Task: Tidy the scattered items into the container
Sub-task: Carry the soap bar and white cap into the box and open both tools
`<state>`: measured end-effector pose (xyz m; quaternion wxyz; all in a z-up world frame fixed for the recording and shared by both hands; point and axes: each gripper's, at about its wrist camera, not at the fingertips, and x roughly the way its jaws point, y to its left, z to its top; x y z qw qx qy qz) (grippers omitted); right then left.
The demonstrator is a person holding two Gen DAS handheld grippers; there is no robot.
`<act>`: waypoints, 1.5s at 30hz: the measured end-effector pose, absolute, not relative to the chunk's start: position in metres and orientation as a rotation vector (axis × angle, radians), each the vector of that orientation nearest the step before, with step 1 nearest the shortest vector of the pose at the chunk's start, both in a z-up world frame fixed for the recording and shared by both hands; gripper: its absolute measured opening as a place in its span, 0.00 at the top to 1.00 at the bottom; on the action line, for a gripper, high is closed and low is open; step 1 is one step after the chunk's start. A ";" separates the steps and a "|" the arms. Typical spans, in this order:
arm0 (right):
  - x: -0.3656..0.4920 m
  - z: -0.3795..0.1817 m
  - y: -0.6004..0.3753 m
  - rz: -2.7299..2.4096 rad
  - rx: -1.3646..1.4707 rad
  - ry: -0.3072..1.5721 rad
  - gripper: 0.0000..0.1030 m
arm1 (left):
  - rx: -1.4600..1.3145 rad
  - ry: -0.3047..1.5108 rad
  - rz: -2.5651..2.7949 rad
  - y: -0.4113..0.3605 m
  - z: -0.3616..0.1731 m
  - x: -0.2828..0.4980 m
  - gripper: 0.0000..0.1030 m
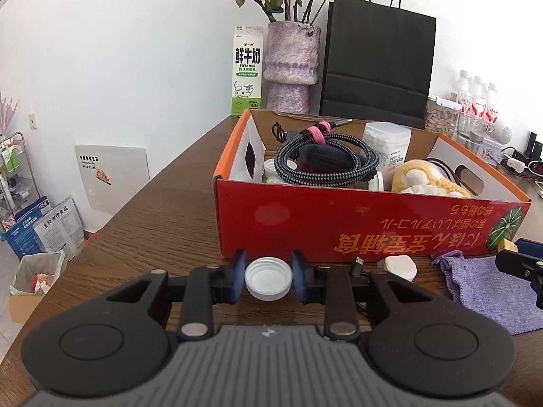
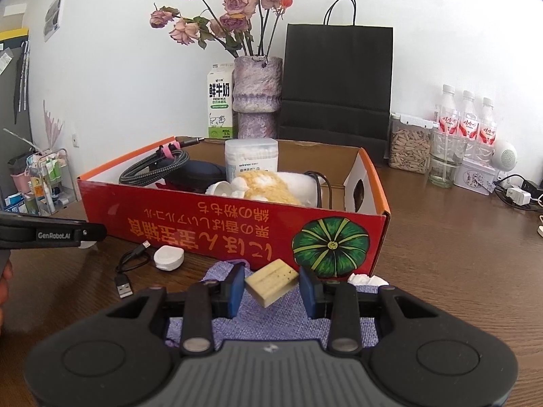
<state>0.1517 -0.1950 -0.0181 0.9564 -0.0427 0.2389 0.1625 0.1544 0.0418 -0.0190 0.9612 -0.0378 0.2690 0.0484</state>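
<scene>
Both my claws tilt down, each holding something.
My left claw pinches a white cap; my right claw clamps a wooden block before the red box.

A wooden table bears a red box, a purple cloth and a cable.

Left gripper cut off at right-wrist frame's left edge, tips behind its own arm. Purple pouch mostly under right gripper body. White scrap by the box, possibly tissue.

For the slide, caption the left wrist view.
Left gripper clamps a white bottle cap before the red box.
</scene>
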 end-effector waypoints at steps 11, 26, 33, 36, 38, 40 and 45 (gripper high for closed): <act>0.132 0.016 -0.206 0.295 -0.031 0.329 0.67 | -0.111 0.398 0.069 0.041 0.024 0.133 0.72; 0.185 0.073 -0.188 0.326 0.000 0.181 0.67 | -0.125 0.272 0.011 -0.001 0.071 0.195 0.72; 0.222 0.056 -0.187 0.323 0.043 0.223 0.67 | -0.112 0.269 0.003 -0.020 0.052 0.237 0.72; 0.229 0.041 -0.189 0.309 0.029 0.268 0.67 | -0.077 0.319 -0.014 -0.023 0.037 0.246 0.72; 0.234 0.037 -0.190 0.307 0.040 0.289 0.67 | -0.081 0.329 -0.008 -0.020 0.032 0.247 0.72; 0.235 0.034 -0.189 0.303 0.037 0.290 0.67 | -0.089 0.327 -0.006 -0.017 0.031 0.245 0.72; 0.233 0.029 -0.187 0.297 0.029 0.298 0.67 | -0.080 0.349 0.003 -0.016 0.024 0.246 0.72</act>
